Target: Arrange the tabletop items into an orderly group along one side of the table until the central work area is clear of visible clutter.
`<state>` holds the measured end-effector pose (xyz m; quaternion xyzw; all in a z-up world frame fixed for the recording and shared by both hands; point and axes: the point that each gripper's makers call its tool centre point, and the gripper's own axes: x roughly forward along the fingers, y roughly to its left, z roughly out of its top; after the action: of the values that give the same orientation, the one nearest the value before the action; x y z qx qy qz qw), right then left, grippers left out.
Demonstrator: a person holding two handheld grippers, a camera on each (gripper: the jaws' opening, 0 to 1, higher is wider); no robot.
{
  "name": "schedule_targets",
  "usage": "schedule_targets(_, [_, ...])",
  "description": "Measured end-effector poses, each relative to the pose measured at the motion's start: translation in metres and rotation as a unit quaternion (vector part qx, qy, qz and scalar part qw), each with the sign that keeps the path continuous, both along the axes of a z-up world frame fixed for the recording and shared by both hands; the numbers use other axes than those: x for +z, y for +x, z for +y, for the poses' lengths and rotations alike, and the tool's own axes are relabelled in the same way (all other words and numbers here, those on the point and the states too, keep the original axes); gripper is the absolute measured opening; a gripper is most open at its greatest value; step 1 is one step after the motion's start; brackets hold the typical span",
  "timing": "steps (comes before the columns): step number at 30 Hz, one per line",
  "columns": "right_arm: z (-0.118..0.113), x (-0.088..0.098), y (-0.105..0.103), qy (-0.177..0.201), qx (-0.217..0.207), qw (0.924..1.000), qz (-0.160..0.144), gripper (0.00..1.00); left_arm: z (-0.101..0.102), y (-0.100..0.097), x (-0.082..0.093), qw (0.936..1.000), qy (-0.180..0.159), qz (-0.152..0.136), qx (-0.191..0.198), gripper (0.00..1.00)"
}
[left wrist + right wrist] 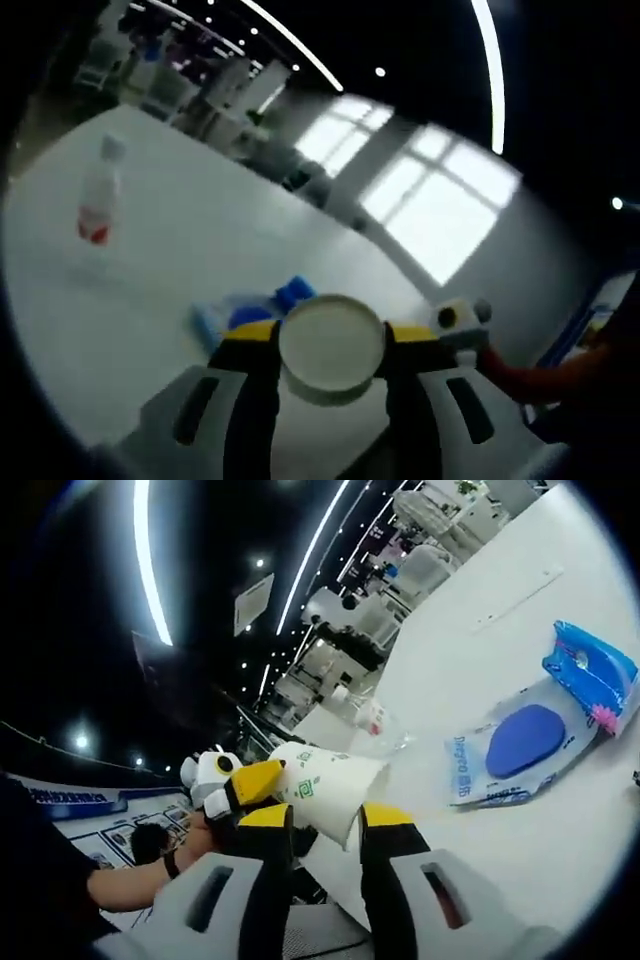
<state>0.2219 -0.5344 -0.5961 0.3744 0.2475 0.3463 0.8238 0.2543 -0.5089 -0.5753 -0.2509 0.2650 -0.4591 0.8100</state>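
Note:
A white paper cup [332, 347] sits round-end-on between the tips of my left gripper [332, 352], which is shut on it. In the right gripper view the same cup [330, 785], printed with green marks, is held from the left by the left gripper [245, 782]. Its lower edge reaches between the tips of my right gripper [325, 818], and whether those jaws press on it is unclear. On the white table [170, 250] lie a blue wipes packet [235, 318] [520, 745] and a clear bottle with a red label [98, 200] [375, 720].
A second blue pack [592, 670] lies beyond the wipes packet. A person's hand [160, 850] holds the left gripper. The right gripper's body [460, 318] and an orange sleeve [535, 375] show right of the cup. Office desks stand past the table's far edge.

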Motion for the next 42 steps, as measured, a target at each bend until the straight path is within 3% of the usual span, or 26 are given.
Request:
schedule_targets(4, [-0.007,-0.011,0.002,-0.042,-0.008,0.9991,-0.002,0.16,0.0,0.002,-0.003,1.0,-0.002,0.003,0.004,0.38])
schedule_targets(7, [-0.011,-0.014,0.003,-0.092,-0.011,0.9956,-0.017,0.15,-0.002,0.0,-0.011,0.9998,0.019,-0.004,-0.003,0.38])
schedule_targets(10, [-0.012,-0.016,0.003,-0.108,-0.009,0.9939,-0.021,0.14,-0.005,-0.002,-0.015,0.9993,0.032,-0.014,-0.011,0.38])
schedule_targets(28, [-0.012,-0.005,-0.008,-0.124,-0.014,0.9905,-0.058,0.03,-0.015,0.008,-0.028,0.9993,0.016,0.009,-0.032,0.46])
schedule_targets(29, [-0.011,-0.005,-0.008,-0.125,-0.012,0.9902,-0.061,0.01,-0.015,0.008,-0.029,0.9993,0.016,0.011,-0.032,0.45])
schedule_targets(31, [-0.007,-0.002,-0.009,-0.134,-0.007,0.9882,-0.073,0.0,-0.015,0.006,-0.036,0.9985,0.036,0.012,-0.039,0.32])
schedule_targets(32, [-0.01,-0.006,-0.006,-0.161,-0.009,0.9836,-0.079,0.0,-0.016,0.004,-0.036,0.9985,0.032,0.016,-0.042,0.29])
schedule_targets(37, [-0.002,-0.008,-0.007,-0.156,0.003,0.9851,-0.073,0.0,-0.016,0.003,-0.038,0.999,0.019,0.026,-0.03,0.29])
schedule_targets(42, [-0.006,-0.011,-0.006,-0.163,-0.007,0.9842,-0.069,0.0,-0.012,0.0,-0.043,0.9988,0.03,0.028,-0.026,0.32])
